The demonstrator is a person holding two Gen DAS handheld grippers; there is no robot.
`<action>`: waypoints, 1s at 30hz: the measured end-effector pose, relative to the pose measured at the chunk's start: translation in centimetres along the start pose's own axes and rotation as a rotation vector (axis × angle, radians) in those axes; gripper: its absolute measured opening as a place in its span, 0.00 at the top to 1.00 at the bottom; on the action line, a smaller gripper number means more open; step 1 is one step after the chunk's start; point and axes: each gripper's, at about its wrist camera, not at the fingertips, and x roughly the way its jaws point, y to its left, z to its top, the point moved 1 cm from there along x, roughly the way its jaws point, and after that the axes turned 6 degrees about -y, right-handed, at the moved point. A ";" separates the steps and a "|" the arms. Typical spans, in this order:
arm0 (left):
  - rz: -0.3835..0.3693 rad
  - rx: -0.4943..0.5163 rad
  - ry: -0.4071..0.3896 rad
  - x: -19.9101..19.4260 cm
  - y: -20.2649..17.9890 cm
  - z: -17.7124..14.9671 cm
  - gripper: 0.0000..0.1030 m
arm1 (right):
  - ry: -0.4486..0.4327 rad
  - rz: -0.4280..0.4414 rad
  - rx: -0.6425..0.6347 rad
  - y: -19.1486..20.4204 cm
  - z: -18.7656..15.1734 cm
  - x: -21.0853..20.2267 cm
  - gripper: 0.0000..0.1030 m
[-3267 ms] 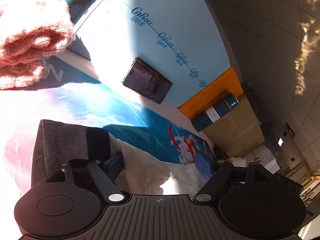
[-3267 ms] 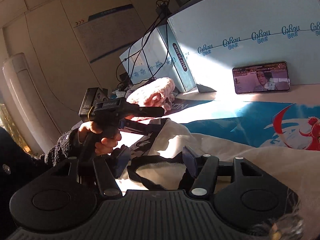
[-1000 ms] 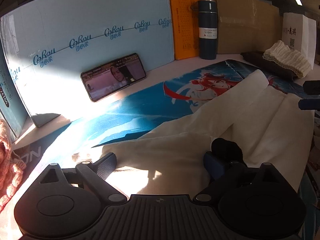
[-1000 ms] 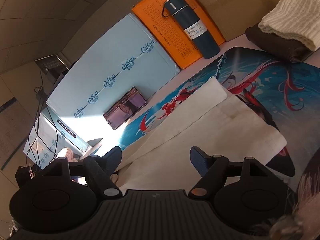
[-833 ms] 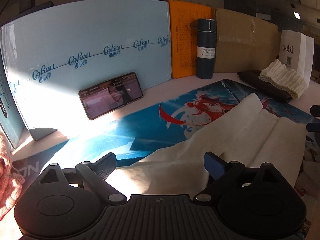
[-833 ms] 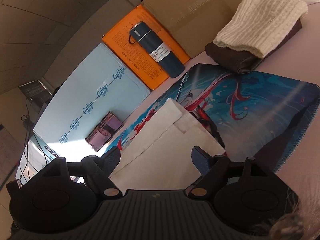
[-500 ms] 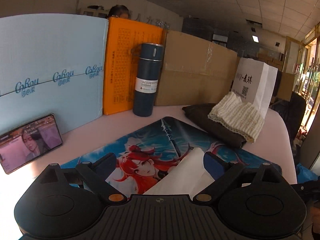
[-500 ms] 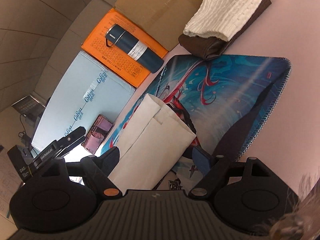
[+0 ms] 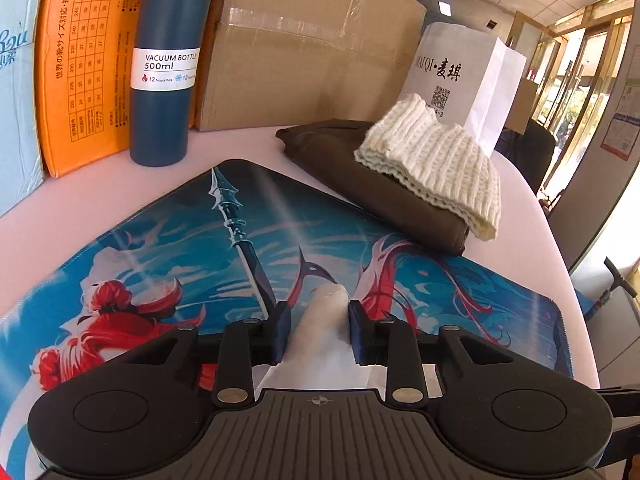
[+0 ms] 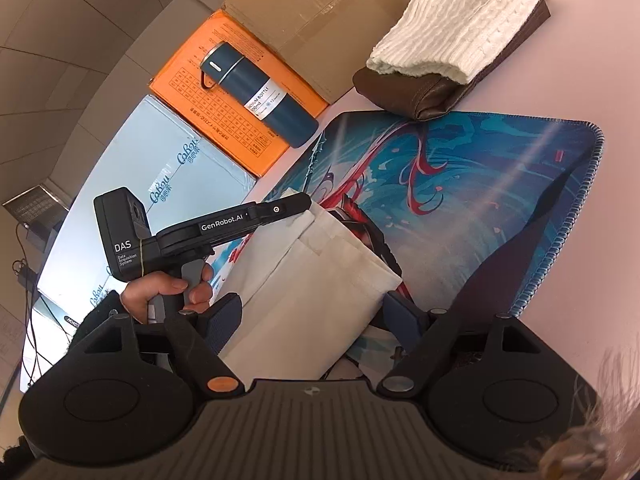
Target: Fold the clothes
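Note:
A cream garment (image 10: pixel 316 284) lies folded into a long strip on the blue printed mat (image 10: pixel 472 184). My left gripper (image 9: pixel 318 320) is shut on the far end of the cream garment (image 9: pixel 322 328); it also shows in the right wrist view (image 10: pixel 296 208), held by a hand over the strip's far corner. My right gripper (image 10: pixel 312 320) is open, its fingers either side of the garment's near part, touching nothing I can see.
A folded brown garment (image 9: pixel 368 184) with a white knit (image 9: pixel 436 160) on top lies at the mat's far right. A blue vacuum bottle (image 9: pixel 168 68), orange box (image 9: pixel 84 60), cardboard box (image 9: pixel 304 52) and white paper bag (image 9: pixel 468 80) stand behind.
My left gripper has swung right to the garment's far end and closed on it. My right gripper stays open over the strip. The garment went from spread out to a narrow strip.

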 end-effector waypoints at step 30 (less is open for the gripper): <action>0.118 -0.068 -0.572 -26.7 2.8 -3.6 0.99 | 0.036 0.527 -0.281 15.7 -6.3 -1.7 0.92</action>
